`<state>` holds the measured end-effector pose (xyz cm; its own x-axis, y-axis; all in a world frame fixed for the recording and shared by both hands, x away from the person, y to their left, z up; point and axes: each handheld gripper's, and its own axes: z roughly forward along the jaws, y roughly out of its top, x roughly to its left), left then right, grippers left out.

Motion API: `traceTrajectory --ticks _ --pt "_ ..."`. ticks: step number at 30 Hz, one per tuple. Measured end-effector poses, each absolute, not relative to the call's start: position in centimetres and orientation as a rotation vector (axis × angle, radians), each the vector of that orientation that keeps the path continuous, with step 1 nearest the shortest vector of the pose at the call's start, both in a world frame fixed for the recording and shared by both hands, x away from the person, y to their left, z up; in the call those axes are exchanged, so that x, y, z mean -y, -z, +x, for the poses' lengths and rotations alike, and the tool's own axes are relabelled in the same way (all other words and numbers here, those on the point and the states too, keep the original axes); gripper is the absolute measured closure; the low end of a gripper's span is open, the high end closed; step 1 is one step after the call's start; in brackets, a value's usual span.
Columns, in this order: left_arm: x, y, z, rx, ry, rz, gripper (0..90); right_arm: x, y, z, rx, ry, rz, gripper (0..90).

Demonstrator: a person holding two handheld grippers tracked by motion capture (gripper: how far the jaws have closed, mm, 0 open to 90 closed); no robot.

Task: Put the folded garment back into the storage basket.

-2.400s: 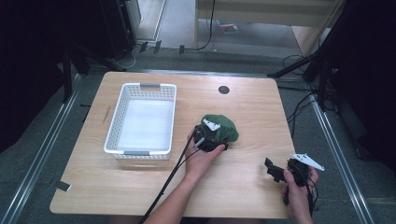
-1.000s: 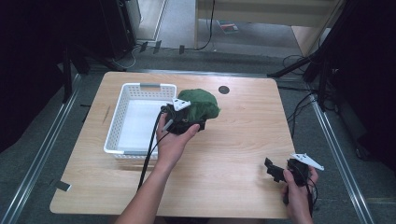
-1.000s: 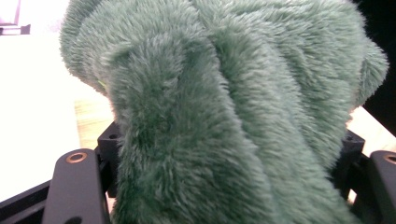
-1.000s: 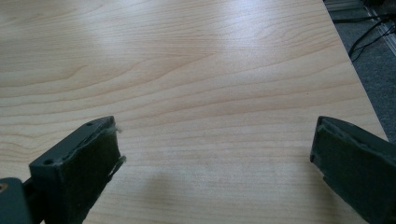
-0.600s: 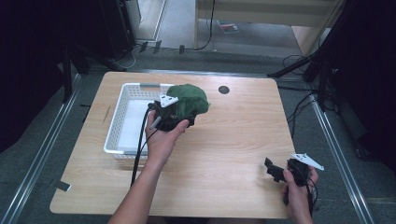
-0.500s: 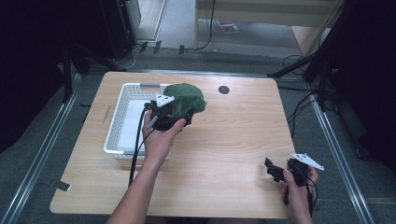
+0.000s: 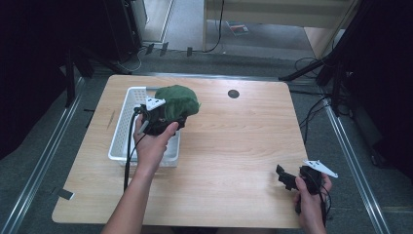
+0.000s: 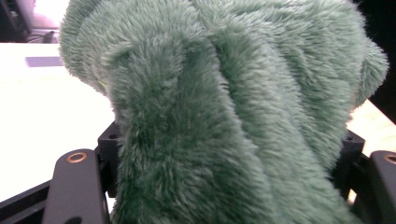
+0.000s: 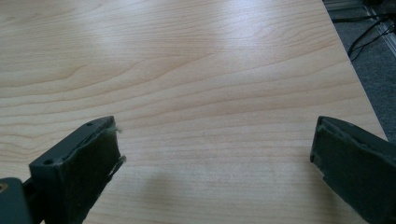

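Note:
A dark green furry plush cloth hangs in the air over the right side of the white plastic basket, with my left gripper shut on it. In the left gripper view the green plush bulges up between the two black jaws and covers most of the picture. My right gripper rests low near the table's front right corner, held by a hand. Its jaws stand wide apart over bare wood, with nothing between them.
The wooden table has a small round black grommet near its back edge. Metal rails run along the floor on both sides. Cables lie on the floor behind and to the right of the table.
My left gripper has carried the green plush from the table's middle leftward and back, until it is over the basket. The right gripper has stayed in place.

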<state>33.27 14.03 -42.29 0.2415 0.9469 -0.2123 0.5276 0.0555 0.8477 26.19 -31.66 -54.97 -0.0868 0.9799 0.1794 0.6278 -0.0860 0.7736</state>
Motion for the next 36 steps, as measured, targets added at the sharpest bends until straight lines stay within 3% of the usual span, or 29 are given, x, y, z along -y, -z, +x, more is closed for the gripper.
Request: traceTrajectory --ticks 15,23,36 --pt "-18.8 43.7 33.9 -1.511 -0.620 1.564 26.2 31.6 55.0 26.2 -1.739 -1.031 1.742 1.3" --pt "-21.3 46.3 35.5 -1.568 -0.628 1.558 26.4 31.7 55.0 26.2 -1.739 -1.031 1.742 1.3" --pt "-22.0 48.9 38.4 -1.649 -0.570 1.654 27.6 31.7 55.0 26.2 -1.736 -1.035 1.742 1.3"
